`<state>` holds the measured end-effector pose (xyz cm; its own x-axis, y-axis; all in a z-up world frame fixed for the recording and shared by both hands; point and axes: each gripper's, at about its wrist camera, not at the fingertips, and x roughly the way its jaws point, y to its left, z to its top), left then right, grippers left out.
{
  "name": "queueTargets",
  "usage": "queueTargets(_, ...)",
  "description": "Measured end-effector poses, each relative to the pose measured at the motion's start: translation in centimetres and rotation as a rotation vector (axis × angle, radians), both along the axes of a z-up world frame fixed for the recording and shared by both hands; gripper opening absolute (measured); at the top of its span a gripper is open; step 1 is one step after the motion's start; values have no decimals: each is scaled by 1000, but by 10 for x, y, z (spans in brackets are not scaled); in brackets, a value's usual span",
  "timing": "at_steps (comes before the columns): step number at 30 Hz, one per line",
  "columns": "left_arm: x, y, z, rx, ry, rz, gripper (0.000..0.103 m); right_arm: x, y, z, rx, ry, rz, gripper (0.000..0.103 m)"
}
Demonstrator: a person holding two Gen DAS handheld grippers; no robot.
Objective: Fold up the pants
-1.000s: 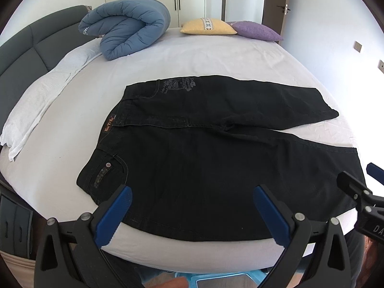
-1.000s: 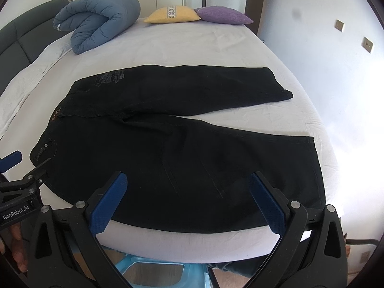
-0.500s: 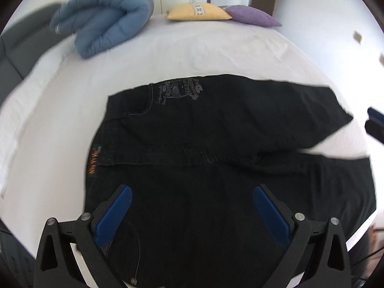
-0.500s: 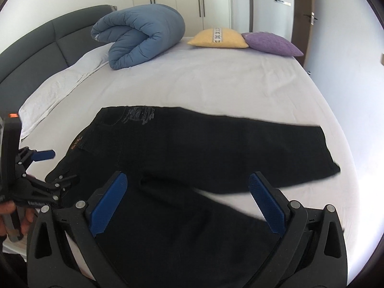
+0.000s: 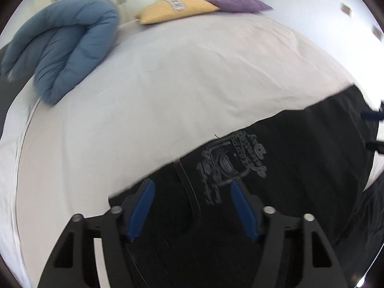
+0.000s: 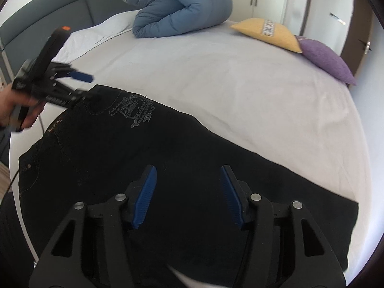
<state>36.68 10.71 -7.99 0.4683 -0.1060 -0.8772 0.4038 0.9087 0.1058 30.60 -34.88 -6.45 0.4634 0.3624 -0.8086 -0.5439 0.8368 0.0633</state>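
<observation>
Black pants (image 6: 168, 158) lie spread flat on the white bed sheet (image 6: 228, 84), a grey printed emblem (image 5: 230, 165) near the waist. My left gripper (image 5: 190, 184) hovers over the far waist corner, beside the emblem. Its jaws are closing, the cloth lies under them, and the blue pads (image 5: 141, 206) are not pressing on it. In the right wrist view the left gripper (image 6: 84, 85) shows at the pants' far corner, held by a hand (image 6: 14, 110). My right gripper (image 6: 188, 168) hangs over the far leg, jaws closing, with nothing pinched between them.
A rolled blue duvet (image 6: 180, 7) lies at the head of the bed, against the grey headboard (image 6: 48, 21). A yellow cushion (image 6: 266, 31) and a purple cushion (image 6: 326, 60) sit at the far edge. White wardrobe doors stand behind.
Both grippers have travelled from the bed's near edge across the pants to the far side. Their jaws have narrowed from wide open. The pants lie as before.
</observation>
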Motion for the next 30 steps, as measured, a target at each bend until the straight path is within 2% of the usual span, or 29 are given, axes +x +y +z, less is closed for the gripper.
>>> queueTargets(3, 31, -1, -19, 45, 74, -127, 66, 19, 0, -8, 31, 22, 44, 53)
queueTargets(5, 48, 1, -29, 72, 101, -177, 66, 33, 2, -14, 51, 37, 81, 53)
queueTargets(10, 81, 5, -55, 10, 263, -277, 66, 43, 9, -26, 78, 63, 166, 53)
queueTargets(13, 92, 8, -63, 9, 307, -292, 74, 49, 10, -35, 78, 73, 192, 53)
queueTargets(18, 104, 21, -66, -49, 376, -289, 74, 54, 17, -43, 86, 81, 221, 53)
queueTargets(22, 107, 26, -70, -33, 394, -270, 60, 58, 19, -45, 81, 81, 225, 53)
queueTargets(24, 108, 31, -67, -59, 403, -250, 40, 59, 21, -43, 85, 84, 233, 47)
queueTargets(25, 108, 33, -66, -75, 413, -249, 19, 61, 22, -41, 81, 82, 237, 44)
queueTargets(28, 97, 42, -61, -46, 377, -253, 16, 67, 32, -41, 56, 70, 263, 36)
queueTargets(30, 89, 43, -53, -32, 325, -249, 15, 73, 39, -40, 47, 69, 271, 34)
